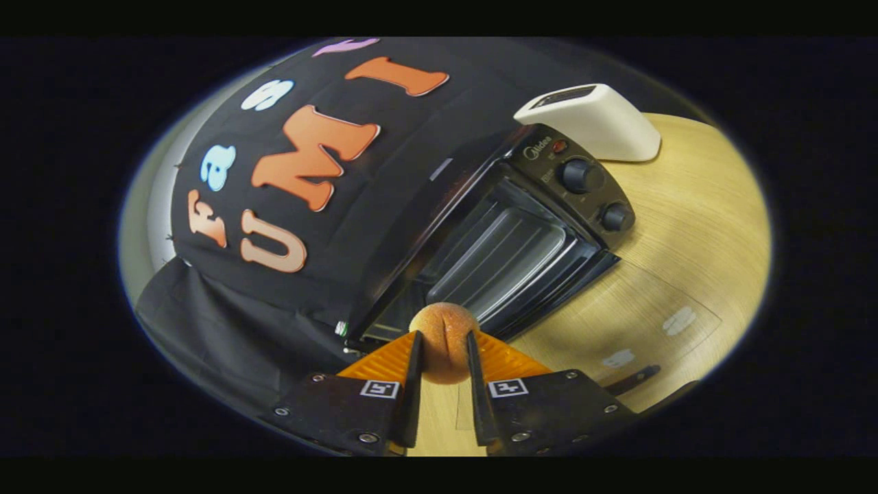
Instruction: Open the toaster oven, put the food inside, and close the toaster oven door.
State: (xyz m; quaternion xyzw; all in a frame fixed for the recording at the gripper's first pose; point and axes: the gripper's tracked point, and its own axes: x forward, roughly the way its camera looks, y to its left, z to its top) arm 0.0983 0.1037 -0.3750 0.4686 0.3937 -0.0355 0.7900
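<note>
A round orange-pink food item like a peach sits between my gripper's two orange fingers, which press on it from both sides. Just beyond it is the black toaster oven, seen tilted. Its control panel with two knobs is on the far side. The oven's front looks open, with a ribbed tray or rack showing in the dark cavity. I cannot tell for certain how the door stands. The peach is held above the wooden table, close to the oven's front.
A white pop-up toaster stands on the table beyond the oven. A clear mat with white marks lies on the wood beside the oven. A dark handle-like object lies near my right finger. Black cloth hangs behind the oven.
</note>
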